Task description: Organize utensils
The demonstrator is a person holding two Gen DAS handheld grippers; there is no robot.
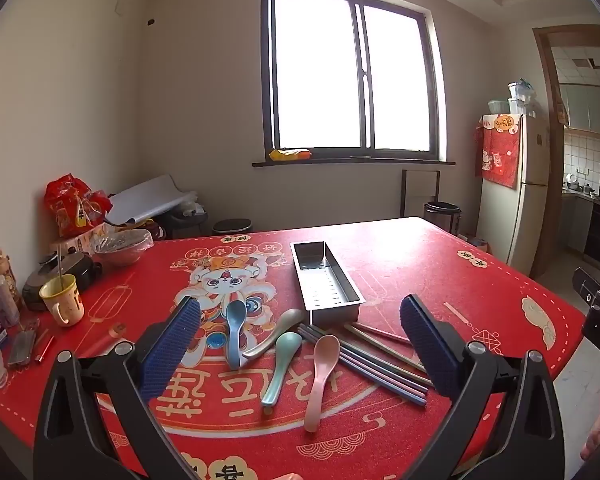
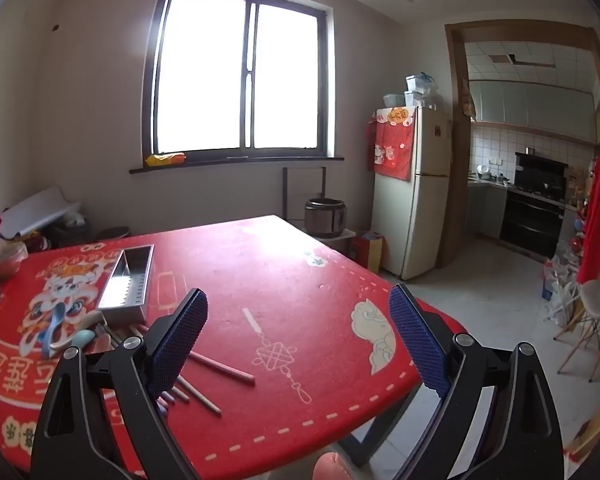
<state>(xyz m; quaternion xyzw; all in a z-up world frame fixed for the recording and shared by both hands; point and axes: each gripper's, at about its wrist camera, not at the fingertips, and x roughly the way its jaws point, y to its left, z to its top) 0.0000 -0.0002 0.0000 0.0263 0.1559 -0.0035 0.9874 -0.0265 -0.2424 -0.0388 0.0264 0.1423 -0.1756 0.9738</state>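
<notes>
With both the left gripper [image 1: 300, 344] and right gripper [image 2: 298, 340] gaping and empty, the light, smooth, likely slippery spoons [image 1: 278, 360] and thin chopsticks [image 1: 380, 364] lie mid-table just before the steel tray [image 1: 328, 280], best pinched mid-handle.

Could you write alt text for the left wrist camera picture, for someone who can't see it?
Four spoons, blue, grey, green and pink, lie beside a bundle of chopsticks on a red tablecloth, just in front of an empty metal tray. The open left gripper frames them, holding nothing.
</notes>
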